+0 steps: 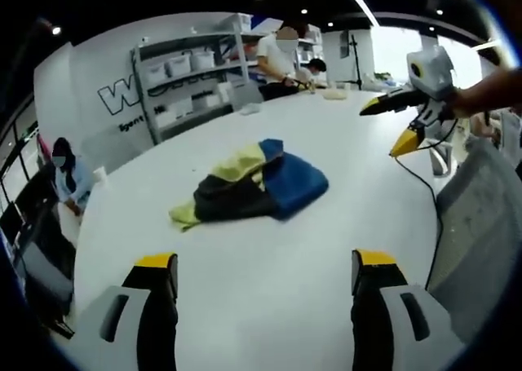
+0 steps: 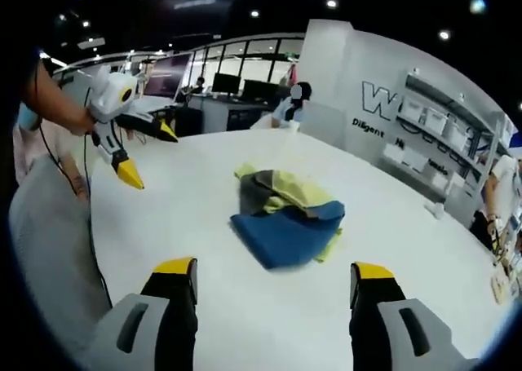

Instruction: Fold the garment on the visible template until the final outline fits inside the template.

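The garment (image 1: 254,185) lies bunched mid-table (image 1: 269,306), untouched, with no template outline discernible. Both grippers hover well clear on opposite sides, probably to survey it before grasping. Left gripper (image 1: 265,273): fingers released, empty. Right gripper (image 2: 267,285): fingers likewise spread, empty.

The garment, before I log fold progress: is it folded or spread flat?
Neither: the garment lies crumpled in a loose heap on the white table, blue, yellow and dark layers overlapping unevenly. Both grippers hover open, apart from it.
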A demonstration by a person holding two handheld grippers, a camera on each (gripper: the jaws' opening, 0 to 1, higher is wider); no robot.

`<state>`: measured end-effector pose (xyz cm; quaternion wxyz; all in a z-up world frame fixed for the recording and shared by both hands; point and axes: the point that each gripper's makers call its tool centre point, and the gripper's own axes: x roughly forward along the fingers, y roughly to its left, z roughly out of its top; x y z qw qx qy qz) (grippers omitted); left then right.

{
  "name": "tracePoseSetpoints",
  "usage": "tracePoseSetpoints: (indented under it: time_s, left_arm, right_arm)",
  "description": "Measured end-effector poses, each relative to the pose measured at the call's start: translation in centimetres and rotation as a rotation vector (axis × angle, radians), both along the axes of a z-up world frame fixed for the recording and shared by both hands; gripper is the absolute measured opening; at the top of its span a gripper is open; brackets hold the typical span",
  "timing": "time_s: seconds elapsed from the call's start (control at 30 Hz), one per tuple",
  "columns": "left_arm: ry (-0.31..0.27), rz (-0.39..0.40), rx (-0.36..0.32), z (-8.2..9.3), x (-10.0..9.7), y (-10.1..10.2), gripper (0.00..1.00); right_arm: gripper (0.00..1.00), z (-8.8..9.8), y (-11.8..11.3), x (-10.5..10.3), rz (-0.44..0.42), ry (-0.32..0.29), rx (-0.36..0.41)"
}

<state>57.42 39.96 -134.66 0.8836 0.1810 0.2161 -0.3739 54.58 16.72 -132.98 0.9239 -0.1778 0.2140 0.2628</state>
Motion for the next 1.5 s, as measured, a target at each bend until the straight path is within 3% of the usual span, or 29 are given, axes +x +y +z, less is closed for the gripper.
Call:
tracePoseSetpoints:
  time_s: [0.87,1.5]
  left_arm:
    - [-0.008,-0.061,0.017,0.6,5.6,-2.1,0.84]
    - [-0.005,-0.083,0.052,0.0,7.0,-2.7,0.72]
  right_arm:
    - [0.69,-0.6,-0.3,4.8,0.046,0.019,-0.024]
    - [0.58,-1.2,0.1,6.4,0.086,0.032,-0.053]
